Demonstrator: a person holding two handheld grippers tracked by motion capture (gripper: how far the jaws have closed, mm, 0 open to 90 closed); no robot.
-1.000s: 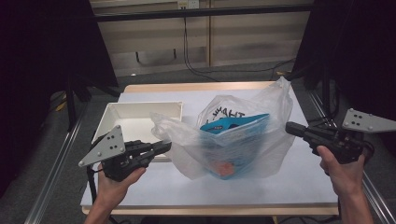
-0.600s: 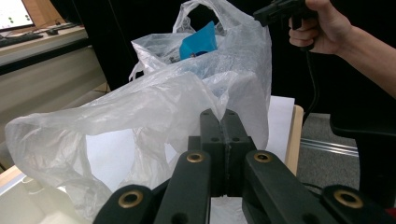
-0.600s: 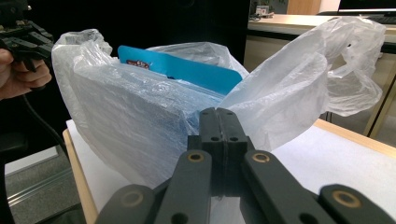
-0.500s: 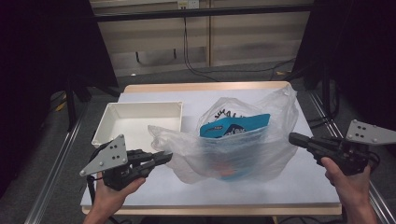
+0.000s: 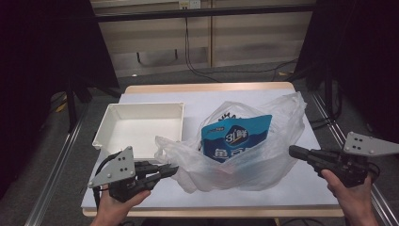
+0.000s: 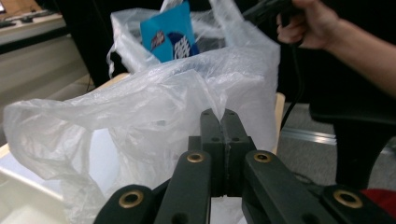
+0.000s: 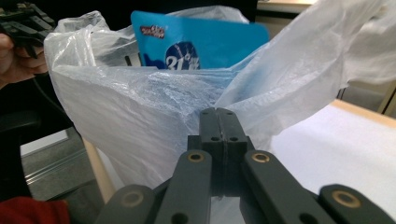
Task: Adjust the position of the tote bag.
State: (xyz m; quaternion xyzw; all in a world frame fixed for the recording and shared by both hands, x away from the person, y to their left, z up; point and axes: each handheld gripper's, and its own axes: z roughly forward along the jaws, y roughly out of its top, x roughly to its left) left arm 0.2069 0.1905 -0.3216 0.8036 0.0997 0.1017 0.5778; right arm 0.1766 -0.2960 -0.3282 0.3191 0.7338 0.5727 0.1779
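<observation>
Bag (image 5: 244, 150) lower now; both fingers pinching film.

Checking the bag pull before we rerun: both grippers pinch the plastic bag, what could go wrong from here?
1. The left gripper and right gripper each pinch only a thin fold of the plastic bag; the film may tear or slip out.
2. The blue packet stands out of the open mouth and may tip out.
</observation>
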